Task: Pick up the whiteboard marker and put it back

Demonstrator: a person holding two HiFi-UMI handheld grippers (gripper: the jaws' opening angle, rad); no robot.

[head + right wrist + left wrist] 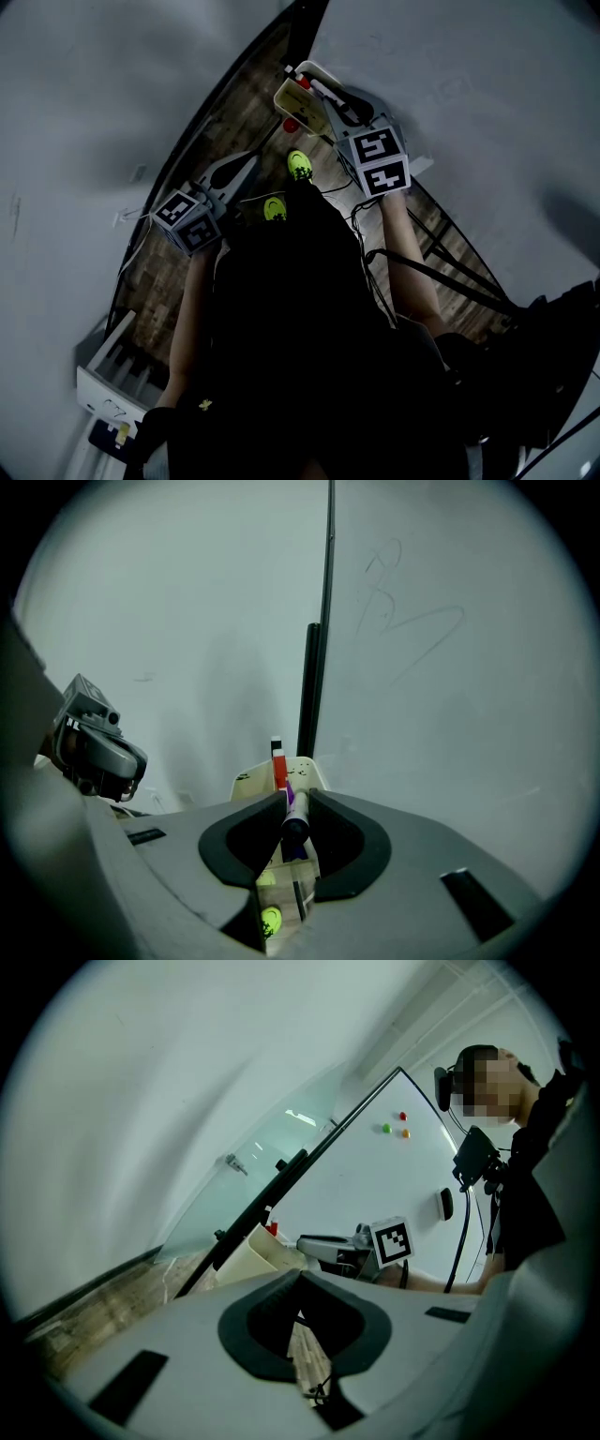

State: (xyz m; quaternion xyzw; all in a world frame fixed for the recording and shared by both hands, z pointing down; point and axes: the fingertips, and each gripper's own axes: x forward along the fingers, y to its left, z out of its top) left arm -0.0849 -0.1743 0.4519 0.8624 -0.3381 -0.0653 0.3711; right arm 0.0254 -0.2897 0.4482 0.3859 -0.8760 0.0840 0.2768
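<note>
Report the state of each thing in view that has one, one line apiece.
right claw: shut on the whiteboard marker.
whiteboard marker: clamped between the pads, pointing toward the holder.
left claw: shut, nothing in it.
red marker: standing upright in the holder.
holder: holds the red marker.
whiteboard: faint scribbles on it.

The left gripper (pixel 300 1279) is held out about level, its jaws closed tip to tip with nothing between them. The right gripper (pixel 295 803) reaches further forward and tilts downward, its jaws clamped on a marker (pixel 296 822) that lies along them. The left forearm (pixel 190 300) and right forearm (pixel 410 253) stretch out bare ahead of the body.
</note>
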